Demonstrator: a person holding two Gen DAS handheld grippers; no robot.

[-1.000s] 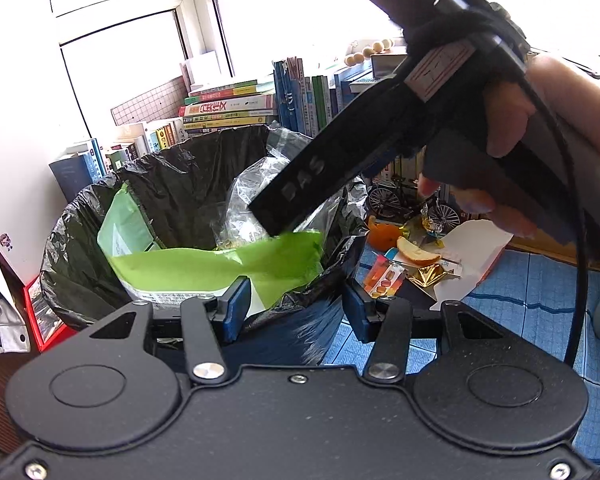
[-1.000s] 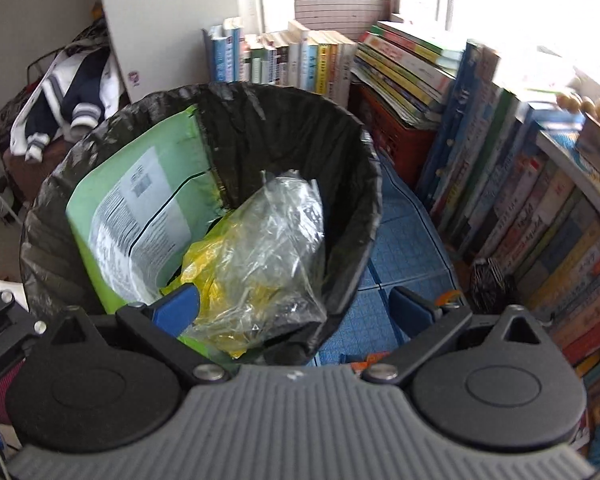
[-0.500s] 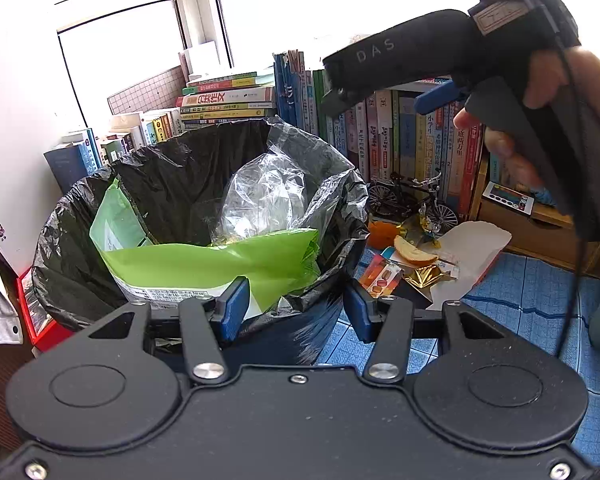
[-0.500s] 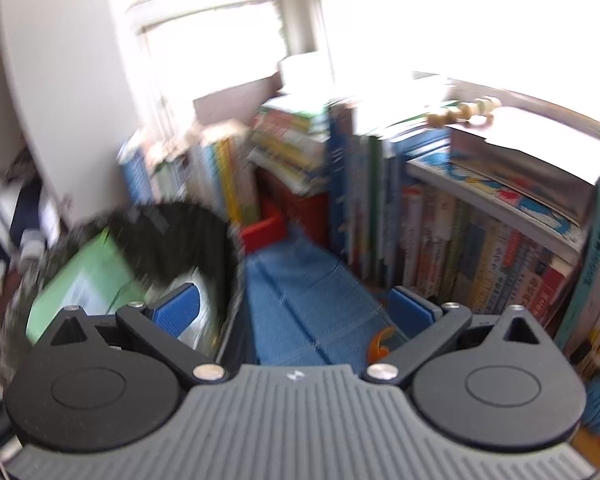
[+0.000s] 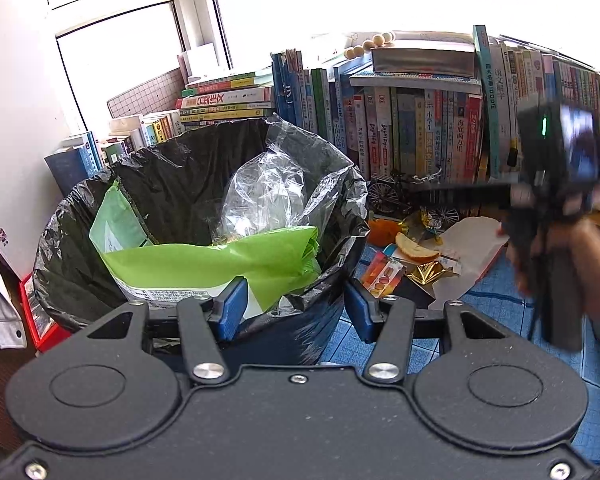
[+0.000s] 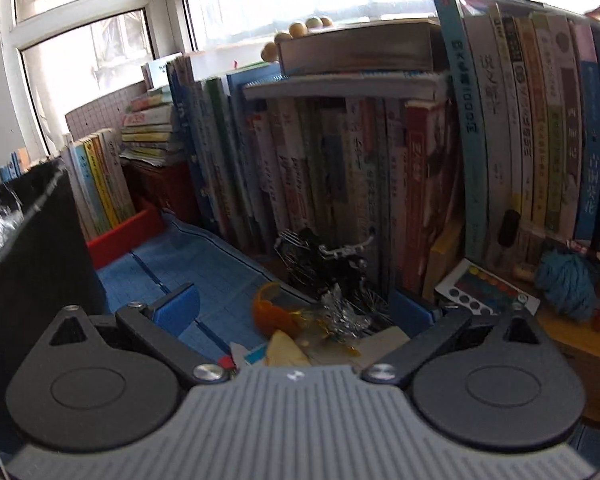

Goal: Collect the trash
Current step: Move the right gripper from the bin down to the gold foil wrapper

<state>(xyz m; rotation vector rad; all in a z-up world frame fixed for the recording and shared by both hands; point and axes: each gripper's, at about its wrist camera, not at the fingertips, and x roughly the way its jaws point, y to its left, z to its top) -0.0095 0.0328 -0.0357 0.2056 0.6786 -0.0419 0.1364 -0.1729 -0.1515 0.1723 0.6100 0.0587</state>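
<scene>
Item: bin (image 5: 332, 200), lined with a black bag, standing on a blue tiled floor mat (image 5: 496, 292) before a row of upright books (image 5: 416, 128). Contents of the bin: a green mailer bag (image 5: 220, 256) with a white printed label, leaning against the near wall, and a crumpled clear plastic bag (image 5: 260, 188) behind it. Left gripper (image 5: 290, 308): held at the near rim of the bin, blue pads parted, nothing grasped; the rim and the black liner are seen in the gap, but contact cannot be told. Right gripper (image 6: 296, 304): jaws spread wide, nothing between the pads; it is pointed down at a heap of litter on the mat. In the left wrist view the right gripper is seen blurred at the right edge, carried in a person's hand (image 5: 580, 264). Litter, lying just right of the bin: orange peel (image 6: 270, 312), a pale wedge of fruit rind (image 5: 416, 246), crumpled gold foil (image 5: 430, 270), a small printed snack packet (image 5: 382, 276), and a white paper wrapper (image 5: 472, 248). A small model bicycle (image 6: 328, 264) is stood against the books just behind the heap. Beside it, a watercolour palette (image 6: 484, 290) is laid flat.
</scene>
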